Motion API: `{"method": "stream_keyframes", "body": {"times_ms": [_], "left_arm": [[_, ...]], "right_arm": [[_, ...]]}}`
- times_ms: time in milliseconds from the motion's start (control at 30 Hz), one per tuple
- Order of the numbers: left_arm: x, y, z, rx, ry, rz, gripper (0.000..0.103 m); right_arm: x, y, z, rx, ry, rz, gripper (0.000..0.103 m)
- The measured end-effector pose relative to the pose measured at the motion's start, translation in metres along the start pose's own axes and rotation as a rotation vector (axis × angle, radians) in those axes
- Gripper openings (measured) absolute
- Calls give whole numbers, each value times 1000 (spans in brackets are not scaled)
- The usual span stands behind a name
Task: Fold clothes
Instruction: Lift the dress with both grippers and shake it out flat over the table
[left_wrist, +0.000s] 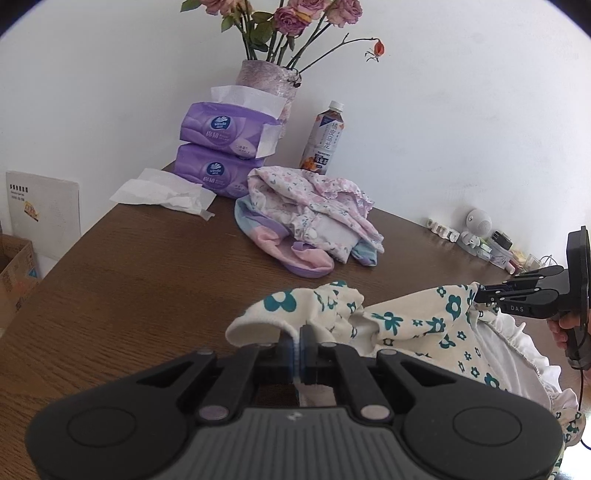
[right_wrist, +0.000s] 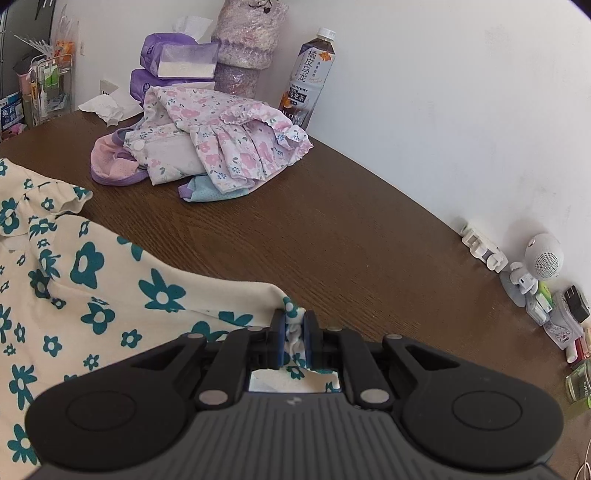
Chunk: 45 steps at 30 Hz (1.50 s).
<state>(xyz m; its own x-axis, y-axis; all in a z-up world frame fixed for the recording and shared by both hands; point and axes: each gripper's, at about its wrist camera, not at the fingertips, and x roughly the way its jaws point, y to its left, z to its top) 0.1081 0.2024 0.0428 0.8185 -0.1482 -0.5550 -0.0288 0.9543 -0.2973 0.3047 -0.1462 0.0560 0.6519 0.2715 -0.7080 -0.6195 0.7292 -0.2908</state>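
Left wrist view: the left tool (left_wrist: 298, 341) is pinching a hem of the cream flowered garment (left_wrist: 406, 321) at 6 o'clock, above the counter (left_wrist: 147, 280); the right tool (left_wrist: 480, 295) is clamping its far corner at 3 o'clock.

Right wrist view: the right tool (right_wrist: 294, 332) is gripping bunched fabric at 6 o'clock, the garment (right_wrist: 92, 277) spreading toward 9. Uneven pulling could be slipping that thin left pinch free, dragging cloth into the folded pile (right_wrist: 207, 147) at 11.
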Motion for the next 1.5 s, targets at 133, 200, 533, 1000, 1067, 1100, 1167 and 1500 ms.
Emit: {"method": "stream_keyframes", "body": {"times_ms": [133,200,533,1000,1067,1100,1167,1500], "left_arm": [[4,7,-3,-8,14,19,2],[5,10,-5,-14,21,29,2],[12,21,-8,-4,50,74,2],[75,7,22,145,89,102,2],[78,4,23,154,90,108,2],[79,3,23,157,91,113,2],[78,1,23,156,97,123,4],[25,5,35,62,-7,158,66]], "right_arm": [[10,1,-2,11,22,0,9],[13,2,-4,14,30,-2,9],[25,3,-6,41,48,-18,9],[25,-22,-22,109,122,-127,9],[24,-26,-25,114,123,-130,9],[23,-26,-26,112,121,-133,9],[23,-25,-27,103,114,-136,12],[-29,-43,-40,200,29,-124,81]]}}
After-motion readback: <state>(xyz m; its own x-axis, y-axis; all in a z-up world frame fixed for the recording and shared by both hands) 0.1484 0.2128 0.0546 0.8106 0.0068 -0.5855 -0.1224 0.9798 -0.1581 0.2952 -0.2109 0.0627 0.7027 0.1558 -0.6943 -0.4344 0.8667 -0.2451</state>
